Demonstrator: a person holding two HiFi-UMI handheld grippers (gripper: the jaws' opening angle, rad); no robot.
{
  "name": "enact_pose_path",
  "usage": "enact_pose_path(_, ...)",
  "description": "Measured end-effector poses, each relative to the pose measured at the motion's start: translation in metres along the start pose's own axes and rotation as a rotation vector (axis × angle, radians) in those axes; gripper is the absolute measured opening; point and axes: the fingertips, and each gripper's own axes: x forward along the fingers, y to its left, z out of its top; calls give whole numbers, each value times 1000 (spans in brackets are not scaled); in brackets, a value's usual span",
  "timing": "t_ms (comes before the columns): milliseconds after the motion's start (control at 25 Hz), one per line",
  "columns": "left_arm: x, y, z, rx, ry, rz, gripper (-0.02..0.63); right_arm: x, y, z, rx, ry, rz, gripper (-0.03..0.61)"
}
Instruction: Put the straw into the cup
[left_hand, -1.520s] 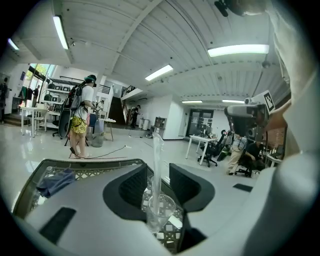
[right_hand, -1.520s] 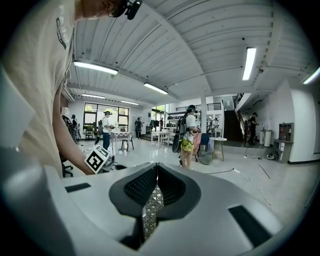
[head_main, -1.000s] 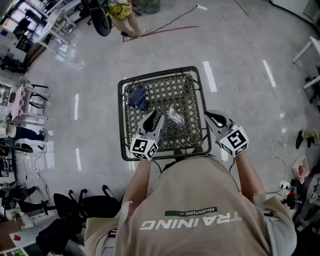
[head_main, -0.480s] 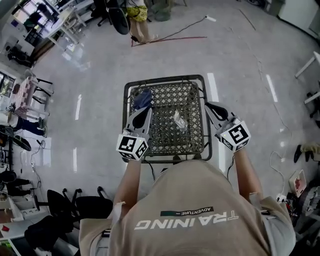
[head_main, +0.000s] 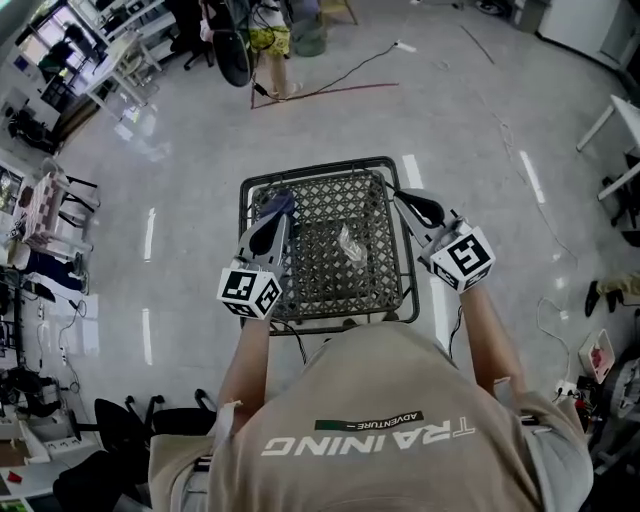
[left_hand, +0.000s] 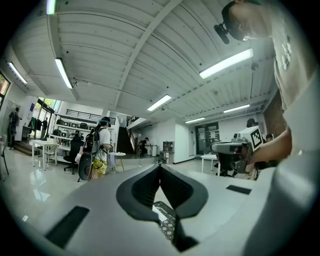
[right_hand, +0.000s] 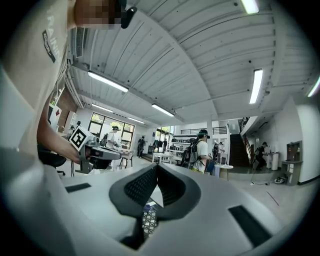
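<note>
A black wire-mesh table (head_main: 385, 292) stands in front of me in the head view. On it lie a blue crumpled thing (head_main: 284, 200) at the far left corner and a clear wrapped straw (head_main: 347, 243) near the middle. My left gripper (head_main: 277, 216) hovers over the table's left edge, just short of the blue thing, shut and empty. My right gripper (head_main: 402, 198) hangs off the table's right edge, also shut with nothing in it. In the left gripper view (left_hand: 160, 167) and the right gripper view (right_hand: 156, 167) the jaws meet at the tip and point level across the room.
Shiny grey floor surrounds the table. Cables (head_main: 330, 85) run across it at the back. Desks and chairs (head_main: 60, 190) line the left side, and black office chairs (head_main: 120, 430) stand behind me at the left. A person with a backpack (left_hand: 102, 145) stands further off.
Both grippers have risen and drawn apart towards the table's sides. The left gripper's jaws, spread a second ago over the mesh, are closed now.
</note>
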Motion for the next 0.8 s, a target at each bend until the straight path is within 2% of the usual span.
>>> enact_pose_path(440,-7,-22,-14,-30,15,-23,17,-22,-6,-9,28,8,-19,18)
enact_pose_path(800,-19,-10,-17,-90,-3,12,17,-10,4,-16,38,41,15,18)
